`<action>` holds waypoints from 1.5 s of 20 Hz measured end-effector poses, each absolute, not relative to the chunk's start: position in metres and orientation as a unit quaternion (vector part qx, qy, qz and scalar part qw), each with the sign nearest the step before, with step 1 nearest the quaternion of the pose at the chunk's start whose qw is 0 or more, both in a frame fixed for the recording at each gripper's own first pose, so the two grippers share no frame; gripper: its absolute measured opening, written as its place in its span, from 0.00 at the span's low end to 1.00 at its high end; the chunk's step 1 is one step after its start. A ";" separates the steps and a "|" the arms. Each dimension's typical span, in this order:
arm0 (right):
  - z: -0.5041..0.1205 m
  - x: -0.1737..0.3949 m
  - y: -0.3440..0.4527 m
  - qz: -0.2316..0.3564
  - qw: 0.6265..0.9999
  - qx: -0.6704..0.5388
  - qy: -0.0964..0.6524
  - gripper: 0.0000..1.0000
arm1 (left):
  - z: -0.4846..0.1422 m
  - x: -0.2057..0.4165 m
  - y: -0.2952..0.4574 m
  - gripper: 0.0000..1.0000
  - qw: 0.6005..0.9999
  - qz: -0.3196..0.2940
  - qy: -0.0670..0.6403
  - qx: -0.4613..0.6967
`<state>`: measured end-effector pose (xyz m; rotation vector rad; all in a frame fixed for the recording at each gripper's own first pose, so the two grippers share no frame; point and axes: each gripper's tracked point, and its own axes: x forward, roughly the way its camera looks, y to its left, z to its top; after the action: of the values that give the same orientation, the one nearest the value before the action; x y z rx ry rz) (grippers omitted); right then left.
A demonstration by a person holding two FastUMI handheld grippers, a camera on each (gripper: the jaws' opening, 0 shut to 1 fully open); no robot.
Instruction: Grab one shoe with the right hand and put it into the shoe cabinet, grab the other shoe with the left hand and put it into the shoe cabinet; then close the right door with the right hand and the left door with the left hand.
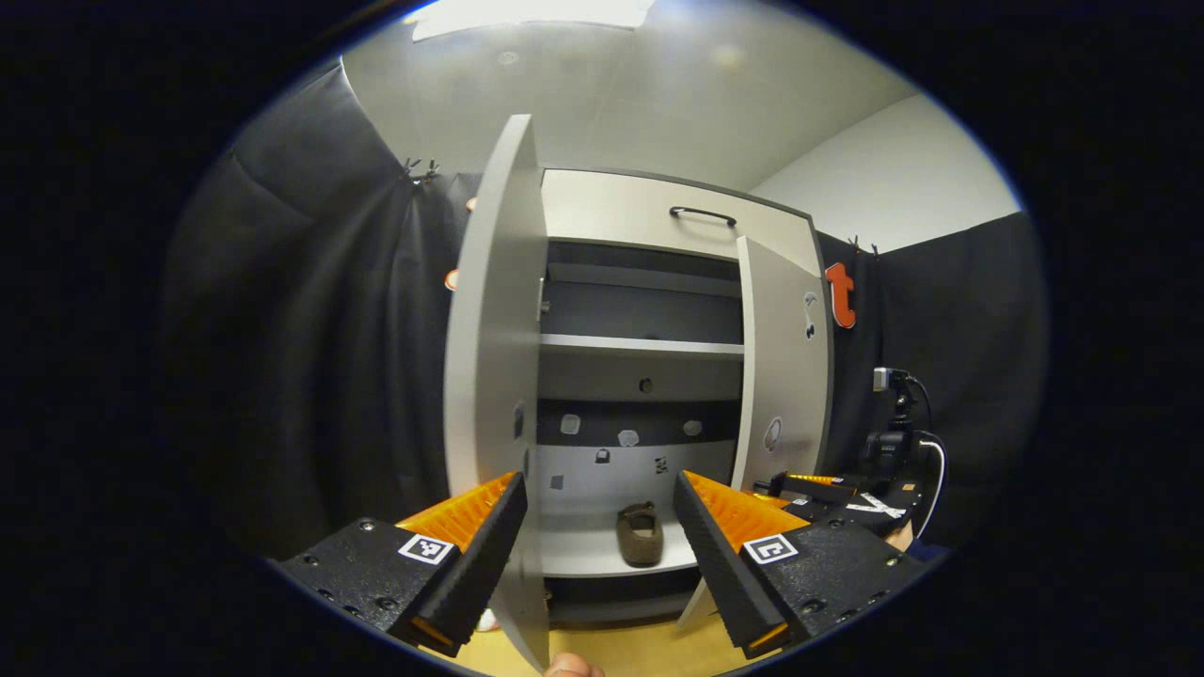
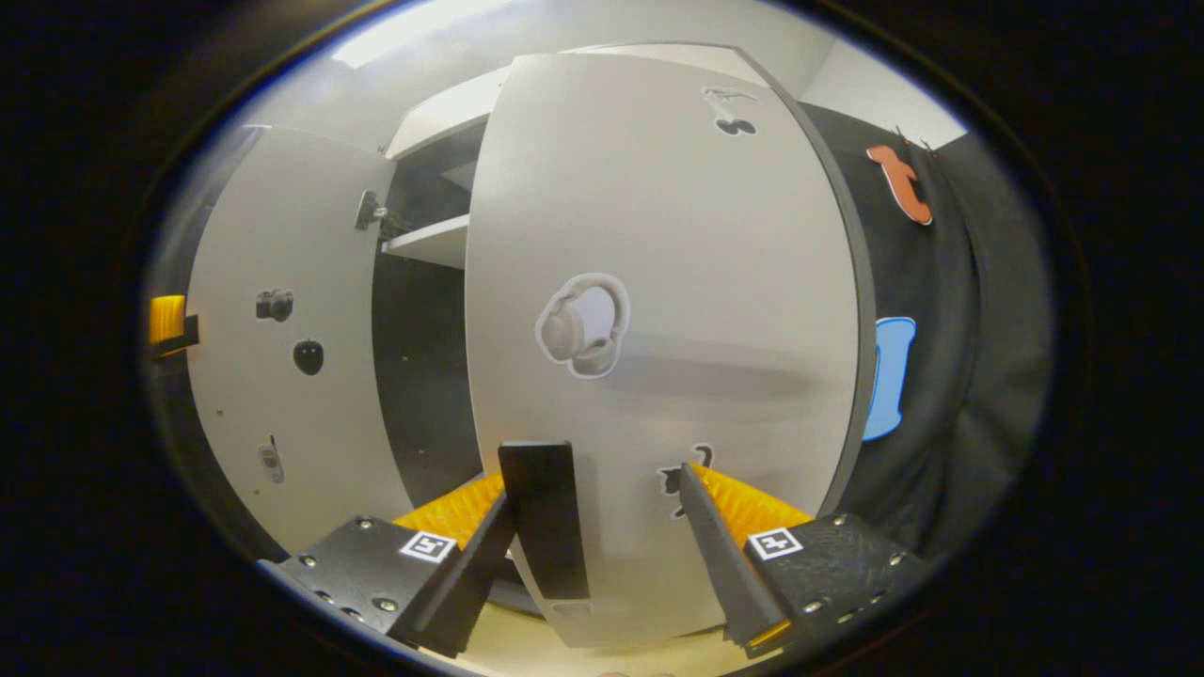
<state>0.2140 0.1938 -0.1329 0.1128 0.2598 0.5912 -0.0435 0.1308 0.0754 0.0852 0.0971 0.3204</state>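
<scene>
Right door (image 2: 658, 282) edge between open right gripper (image 2: 597, 527), left door (image 1: 494, 376) ajar

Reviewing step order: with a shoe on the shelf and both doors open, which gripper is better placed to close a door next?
Right. The right gripper sits up against the right door, its handle between the fingers. The left gripper only straddles the left door edge.

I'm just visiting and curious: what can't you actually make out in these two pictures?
- Second shoe: left gripper view shows one shoe on the bottom shelf; the left door hides the space beside it.
- Cabinet interior: right gripper view, blocked by the right door.
- Door stickers: too small to identify.
</scene>
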 end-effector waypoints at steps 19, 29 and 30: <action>-0.141 0.234 0.215 0.249 0.959 0.049 0.128 0.98 | 0.066 -0.100 0.247 0.92 0.960 0.269 0.061 0.055; -0.145 0.227 0.213 0.259 0.955 0.047 0.135 0.98 | 0.021 -0.079 0.260 0.92 0.975 0.205 0.085 0.012; -0.146 0.225 0.212 0.261 0.955 0.048 0.135 0.98 | 0.020 -0.078 0.259 0.96 0.976 0.199 0.083 0.006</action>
<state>0.2248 0.2119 -0.1455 0.0966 0.2745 0.5300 -0.0780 0.2586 0.0202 0.0117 0.1677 0.4012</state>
